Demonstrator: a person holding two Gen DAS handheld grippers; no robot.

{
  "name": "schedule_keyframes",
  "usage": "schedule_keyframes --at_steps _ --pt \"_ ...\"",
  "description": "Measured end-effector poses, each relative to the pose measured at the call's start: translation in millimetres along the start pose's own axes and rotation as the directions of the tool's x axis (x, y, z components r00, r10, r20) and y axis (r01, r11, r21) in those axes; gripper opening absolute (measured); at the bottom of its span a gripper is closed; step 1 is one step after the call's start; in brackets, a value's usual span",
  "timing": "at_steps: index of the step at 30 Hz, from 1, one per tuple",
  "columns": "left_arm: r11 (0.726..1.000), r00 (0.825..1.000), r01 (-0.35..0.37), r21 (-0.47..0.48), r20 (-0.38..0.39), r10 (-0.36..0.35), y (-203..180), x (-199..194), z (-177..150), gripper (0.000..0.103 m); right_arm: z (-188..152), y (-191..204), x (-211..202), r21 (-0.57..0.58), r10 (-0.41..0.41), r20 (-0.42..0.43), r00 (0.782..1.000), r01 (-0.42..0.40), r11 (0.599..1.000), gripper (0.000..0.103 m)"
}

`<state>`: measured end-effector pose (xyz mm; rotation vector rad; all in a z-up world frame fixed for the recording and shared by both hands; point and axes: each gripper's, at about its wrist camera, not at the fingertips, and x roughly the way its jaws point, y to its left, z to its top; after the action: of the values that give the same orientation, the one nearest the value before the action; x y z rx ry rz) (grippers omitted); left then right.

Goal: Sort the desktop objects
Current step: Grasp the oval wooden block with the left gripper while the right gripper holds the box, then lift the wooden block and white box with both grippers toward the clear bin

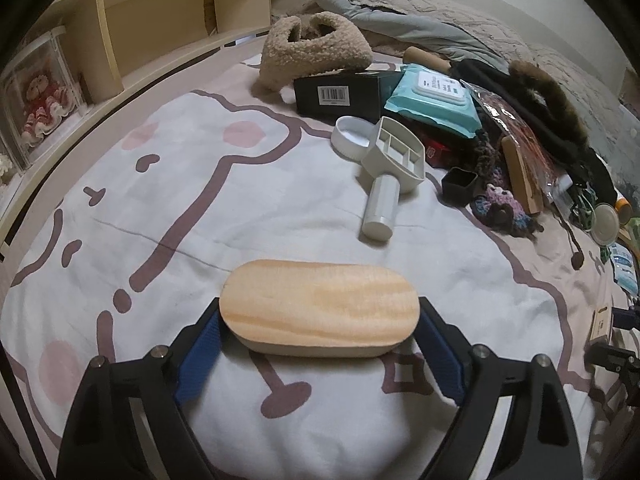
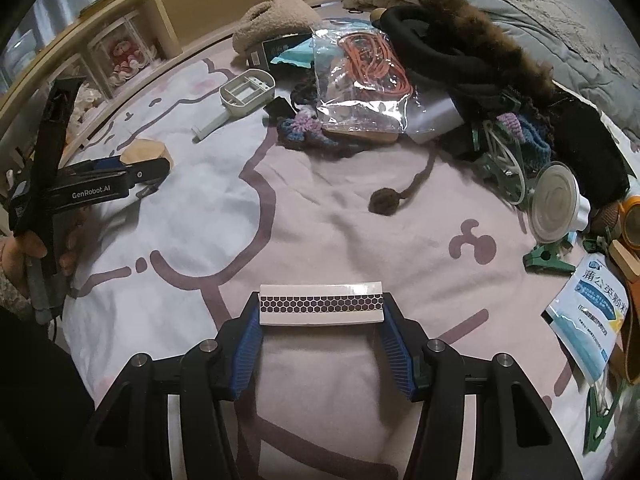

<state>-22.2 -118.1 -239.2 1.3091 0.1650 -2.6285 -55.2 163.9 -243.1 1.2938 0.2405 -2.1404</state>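
Bed (image 1: pixel 120 208) covered by a cartoon-print blanket carries everything; no counter in view. A wooden shelf (image 1: pixel 160 12) runs along its far left edge with a clear box holding a doll (image 1: pixel 40 108). Bedding (image 1: pixel 440 12) is bunched at the far side.

The unsorted pile sits far right of the bed: black fur-trimmed garment (image 2: pixel 472 40), fuzzy beige bag (image 1: pixel 316 50), black box (image 1: pixel 340 94), teal wipes pack (image 1: pixel 432 100), clear bag of orange cord (image 2: pixel 360 76), crochet pieces (image 1: pixel 500 204), grey compartment scoop (image 1: pixel 394 168), white round lid (image 1: pixel 352 136). Things overlap and touch there, likely dumped as a heap to be sorted out.

The near-left blanket is bare, probably the drop zone, well apart from the pile.

Left gripper (image 1: pixel 320 320) is spread wide around a wood-topped oval box (image 1: pixel 320 308). Blue pads (image 1: pixel 204 340) sit at both ends of the box; whether they press on it or the box just rests on the blanket cannot be told. Judged: either a set-down in the clear zone or a lengthwise grasp, since the long axis needs the wide spread.

Right gripper (image 2: pixel 322 310) is at a middling width, clamped on a small flat box (image 2: pixel 322 304) with a honeycomb-patterned strip, held by its short ends above the blanket, likely waiting its turn for placement.

In the right view a hand (image 2: pixel 24 248) grips the left tool's handle.
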Motion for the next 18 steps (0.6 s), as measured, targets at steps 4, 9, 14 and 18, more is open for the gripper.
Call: schedule_keyframes --at_steps 4,9,14,18 --pt "1.000 1.000 0.003 0.004 0.009 -0.003 0.4 -3.1 -0.4 0.090 -0.4 -2.5 -1.2 0.009 -0.007 -0.002 1.000 0.007 1.000 0.056" --pt "1.000 1.000 0.004 0.007 0.029 -0.004 2.0 -8.4 2.1 0.090 0.6 -5.4 -7.1 0.014 -0.015 0.011 1.000 0.015 1.000 0.056" --pt "1.000 0.997 0.000 0.019 0.081 -0.001 0.6 -23.1 9.3 0.090 5.3 -7.8 -20.1 0.020 -0.030 0.060 0.998 0.029 0.999 0.056" --pt "1.000 0.994 0.015 0.024 0.108 -0.017 -1.4 -34.6 16.7 0.090 11.4 -4.7 -34.6 0.001 -0.041 0.104 0.994 0.041 0.999 0.056"
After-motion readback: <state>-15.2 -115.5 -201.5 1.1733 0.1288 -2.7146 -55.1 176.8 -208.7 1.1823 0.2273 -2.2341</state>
